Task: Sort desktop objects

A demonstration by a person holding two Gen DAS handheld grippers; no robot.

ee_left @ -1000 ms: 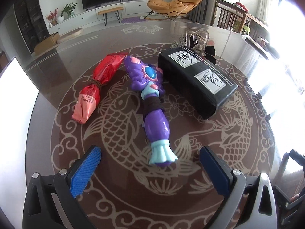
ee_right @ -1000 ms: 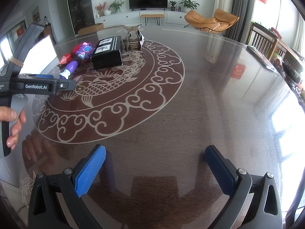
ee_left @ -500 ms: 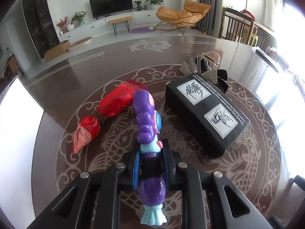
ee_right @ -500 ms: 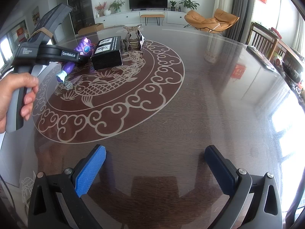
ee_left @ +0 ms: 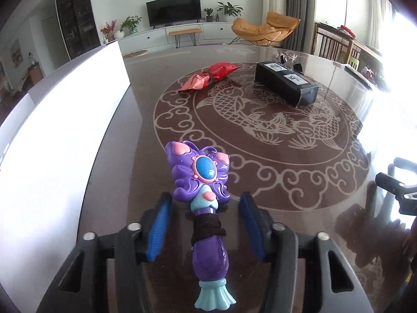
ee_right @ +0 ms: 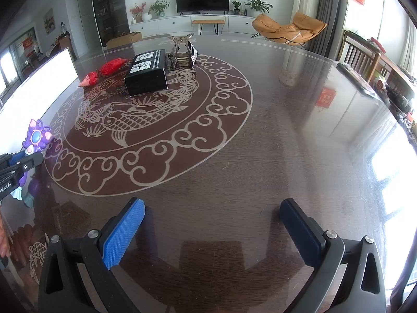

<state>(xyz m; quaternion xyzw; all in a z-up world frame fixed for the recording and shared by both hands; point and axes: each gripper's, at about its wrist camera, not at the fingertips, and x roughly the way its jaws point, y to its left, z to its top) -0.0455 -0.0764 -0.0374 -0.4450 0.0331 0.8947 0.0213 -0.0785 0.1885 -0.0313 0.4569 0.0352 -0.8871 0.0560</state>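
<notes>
A purple toy wand (ee_left: 206, 195) with a blue gem lies on the dark table between the fingers of my left gripper (ee_left: 206, 224), whose jaws stand open and apart from it. The wand also shows at the left edge of the right wrist view (ee_right: 35, 137). A red snack bag (ee_left: 208, 77) and a black box (ee_left: 285, 84) lie farther back on the fish pattern. My right gripper (ee_right: 212, 230) is open and empty above the table's near side.
A white board (ee_left: 60, 135) stands along the table's left edge. A small metal ornament (ee_right: 182, 49) sits behind the black box (ee_right: 147, 71). The red bag (ee_right: 104, 70) lies left of the box. Chairs stand at the right.
My left gripper carried the wand from beside the red bag to the table's near left, next to the white board, then opened its jaws. The right gripper has not moved.
</notes>
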